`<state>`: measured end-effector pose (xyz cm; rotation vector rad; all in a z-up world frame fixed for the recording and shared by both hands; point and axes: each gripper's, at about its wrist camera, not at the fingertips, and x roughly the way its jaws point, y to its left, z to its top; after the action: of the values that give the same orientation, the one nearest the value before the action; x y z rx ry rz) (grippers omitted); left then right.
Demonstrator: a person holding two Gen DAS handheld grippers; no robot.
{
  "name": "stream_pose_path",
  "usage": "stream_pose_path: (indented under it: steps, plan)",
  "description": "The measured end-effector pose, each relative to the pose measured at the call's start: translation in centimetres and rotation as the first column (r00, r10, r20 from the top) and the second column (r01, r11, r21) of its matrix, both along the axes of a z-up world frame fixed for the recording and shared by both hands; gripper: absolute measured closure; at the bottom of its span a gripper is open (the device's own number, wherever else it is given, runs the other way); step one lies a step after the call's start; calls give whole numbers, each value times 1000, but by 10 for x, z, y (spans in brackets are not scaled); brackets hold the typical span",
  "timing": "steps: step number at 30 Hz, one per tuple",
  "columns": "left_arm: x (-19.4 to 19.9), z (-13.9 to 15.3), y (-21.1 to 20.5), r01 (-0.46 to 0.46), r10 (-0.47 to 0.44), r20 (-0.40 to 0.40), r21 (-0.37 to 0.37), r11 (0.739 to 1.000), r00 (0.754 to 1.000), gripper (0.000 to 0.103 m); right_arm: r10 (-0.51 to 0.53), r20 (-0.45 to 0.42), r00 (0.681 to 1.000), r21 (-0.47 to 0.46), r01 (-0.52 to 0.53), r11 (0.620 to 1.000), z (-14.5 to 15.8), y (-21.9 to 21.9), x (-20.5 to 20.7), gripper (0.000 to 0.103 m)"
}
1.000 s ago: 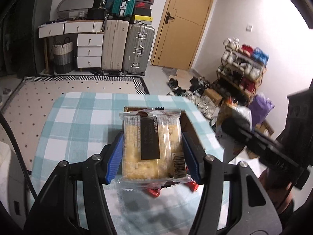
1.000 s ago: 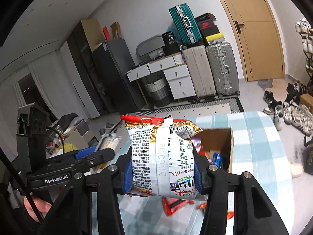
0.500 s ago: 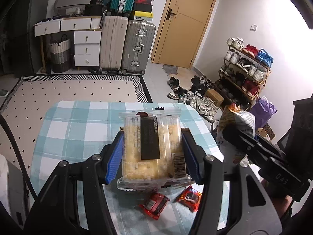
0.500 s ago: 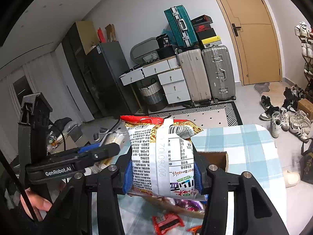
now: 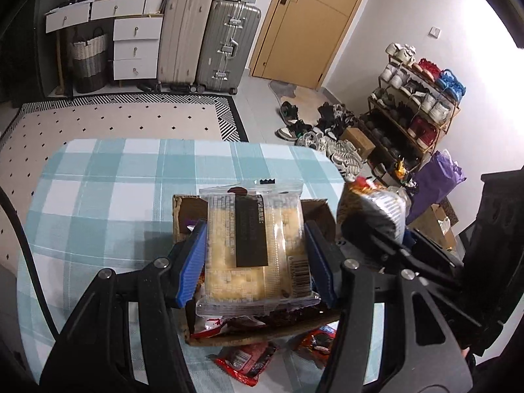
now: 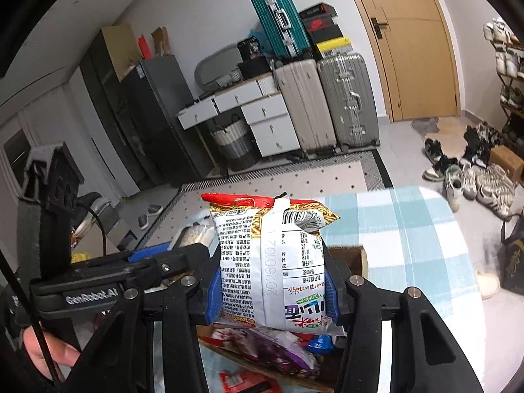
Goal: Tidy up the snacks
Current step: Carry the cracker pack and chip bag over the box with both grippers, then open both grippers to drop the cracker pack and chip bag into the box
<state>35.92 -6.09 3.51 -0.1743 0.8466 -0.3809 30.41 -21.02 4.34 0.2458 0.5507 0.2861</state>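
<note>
Left tool [image 5: 255, 258]: cake pack [image 5: 253, 249] lengthwise forward

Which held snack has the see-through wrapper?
The cake pack in the left claw: clear film shows yellow cake under a dark label. The noodle packet in the right claw is opaque, printed white.

White walls, wooden door [image 5: 304, 23], suitcases [image 5: 206, 36], dotted rug [image 5: 124, 121], shoe rack [image 5: 416, 104].

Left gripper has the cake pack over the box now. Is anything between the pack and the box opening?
Nothing visible blocks it. The cake pack, clamped in the left gripper, hangs above the open cardboard box, which already holds snacks. The right gripper holds its noodle bag close alongside.
</note>
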Motion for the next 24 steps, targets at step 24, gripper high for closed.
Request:
stream_pose_path:
  steps: [24]
  plan:
    - [-14,-32,18,-24,24,-3,-3,1000,1000,23,-26,76,997,-2,26,1000,-13,-26,-31,23]
